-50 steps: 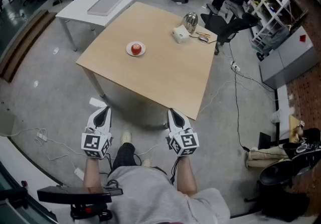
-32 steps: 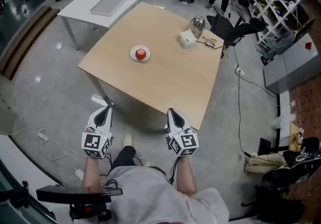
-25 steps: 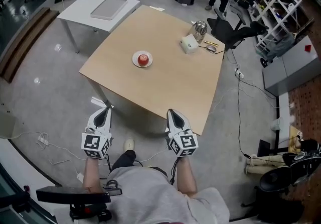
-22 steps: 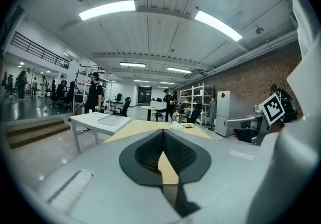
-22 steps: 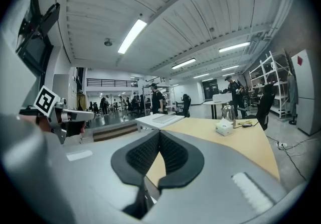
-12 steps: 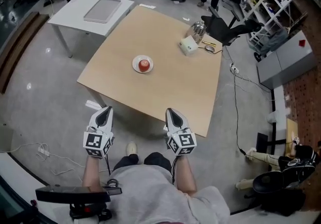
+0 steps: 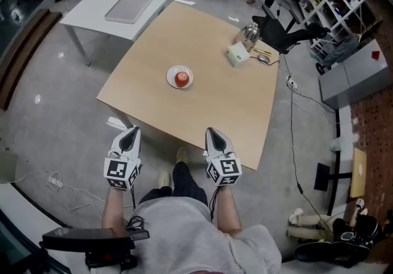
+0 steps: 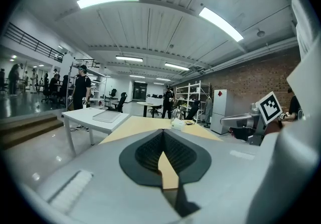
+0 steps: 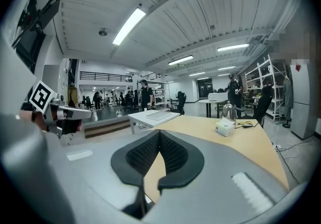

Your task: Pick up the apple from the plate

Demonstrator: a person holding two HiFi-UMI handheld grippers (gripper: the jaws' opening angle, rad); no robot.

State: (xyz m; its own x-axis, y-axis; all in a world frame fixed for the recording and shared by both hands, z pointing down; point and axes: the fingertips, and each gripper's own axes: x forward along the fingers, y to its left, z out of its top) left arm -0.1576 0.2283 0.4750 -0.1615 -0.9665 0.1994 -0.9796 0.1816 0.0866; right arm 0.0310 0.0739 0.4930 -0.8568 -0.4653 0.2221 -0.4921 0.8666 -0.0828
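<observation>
In the head view a red apple (image 7: 182,77) sits on a small white plate (image 7: 171,73) near the middle of a light wooden table (image 7: 215,101). My left gripper (image 7: 131,131) and right gripper (image 7: 212,131) are held side by side, short of the table's near edge and well away from the plate. Both are shut with nothing between the jaws. In the left gripper view the left gripper (image 8: 163,132) points at the table (image 8: 131,126). The right gripper (image 9: 159,133) does the same in its own view. Neither gripper view shows the apple.
A white tissue box (image 7: 237,54) and a glass jug (image 7: 250,32) stand at the table's far right corner. A white side table (image 7: 92,11) with a grey tray (image 7: 127,7) is beyond on the left. Office chairs (image 7: 279,28), cables (image 7: 293,144) and people stand further off.
The table's near edge has come closer to both grippers as the person walked up to it. Both grippers stayed shut and side by side. The apple has not moved on its plate.
</observation>
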